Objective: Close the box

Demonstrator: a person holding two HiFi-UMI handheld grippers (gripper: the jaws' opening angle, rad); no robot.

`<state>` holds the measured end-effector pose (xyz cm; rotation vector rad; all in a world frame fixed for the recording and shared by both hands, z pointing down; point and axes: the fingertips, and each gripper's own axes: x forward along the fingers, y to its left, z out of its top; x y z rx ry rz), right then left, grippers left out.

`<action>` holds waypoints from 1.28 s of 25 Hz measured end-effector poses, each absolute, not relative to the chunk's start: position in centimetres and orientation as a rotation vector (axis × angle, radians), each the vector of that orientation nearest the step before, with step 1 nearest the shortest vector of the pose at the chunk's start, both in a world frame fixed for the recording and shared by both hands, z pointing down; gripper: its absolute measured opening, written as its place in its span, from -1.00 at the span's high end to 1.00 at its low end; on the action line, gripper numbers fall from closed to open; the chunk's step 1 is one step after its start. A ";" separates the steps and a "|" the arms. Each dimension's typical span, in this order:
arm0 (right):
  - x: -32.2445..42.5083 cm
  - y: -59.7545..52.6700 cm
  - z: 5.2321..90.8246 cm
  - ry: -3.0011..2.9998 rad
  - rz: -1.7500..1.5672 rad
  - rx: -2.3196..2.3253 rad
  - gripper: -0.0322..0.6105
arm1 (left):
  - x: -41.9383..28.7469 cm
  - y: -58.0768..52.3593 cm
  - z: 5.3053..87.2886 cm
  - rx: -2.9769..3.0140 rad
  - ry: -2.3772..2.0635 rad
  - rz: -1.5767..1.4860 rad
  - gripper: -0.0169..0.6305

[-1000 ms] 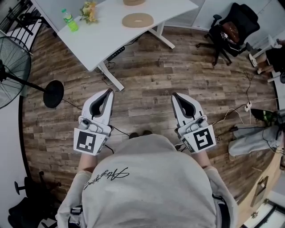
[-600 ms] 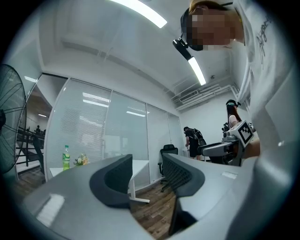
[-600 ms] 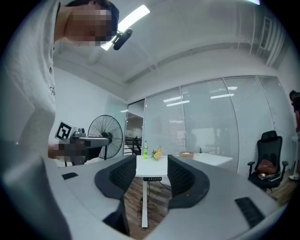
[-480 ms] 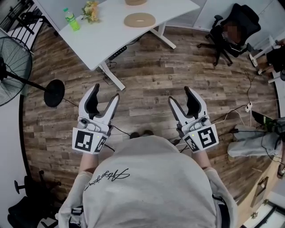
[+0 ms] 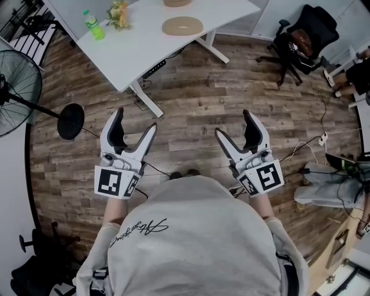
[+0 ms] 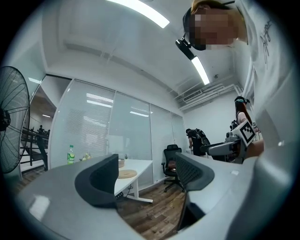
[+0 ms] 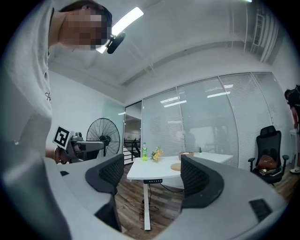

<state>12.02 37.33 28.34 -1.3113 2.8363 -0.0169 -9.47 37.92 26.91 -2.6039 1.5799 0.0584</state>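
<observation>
No box shows plainly. On a white table point(image 5: 139, 49) ahead lie a flat round tan piece point(image 5: 182, 26) and a second tan thing point(image 5: 176, 2) cut off by the top edge. I hold both grippers level over the wooden floor, well short of the table. My left gripper point(image 5: 136, 118) and right gripper point(image 5: 234, 122) are open; their jaws have just been opening, with nothing between them. The left gripper view shows its jaws point(image 6: 147, 173) framing the table's end. In the right gripper view the jaws point(image 7: 152, 174) frame the table point(image 7: 145, 171) and the tan piece point(image 7: 176, 166).
A green bottle point(image 5: 91, 26) and flowers point(image 5: 117, 14) stand on the table's left part. A standing fan point(image 5: 14, 87) is at the left, a black office chair point(image 5: 300, 34) at the far right. Cables point(image 5: 312, 144) run over the floor at the right.
Both grippers' jaws have spread from shut to wide apart. The hands have stayed almost where they were.
</observation>
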 end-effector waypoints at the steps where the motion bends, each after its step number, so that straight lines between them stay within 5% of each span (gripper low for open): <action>1: 11.9 37.2 28.3 2.839 -0.012 -1.310 -0.23 | -9.5 37.8 26.9 -2.603 1.580 0.060 -0.18; 32: 9.2 38.6 28.1 2.781 -0.051 -1.366 -0.26 | -12.4 38.3 27.3 -2.640 1.461 0.055 -0.19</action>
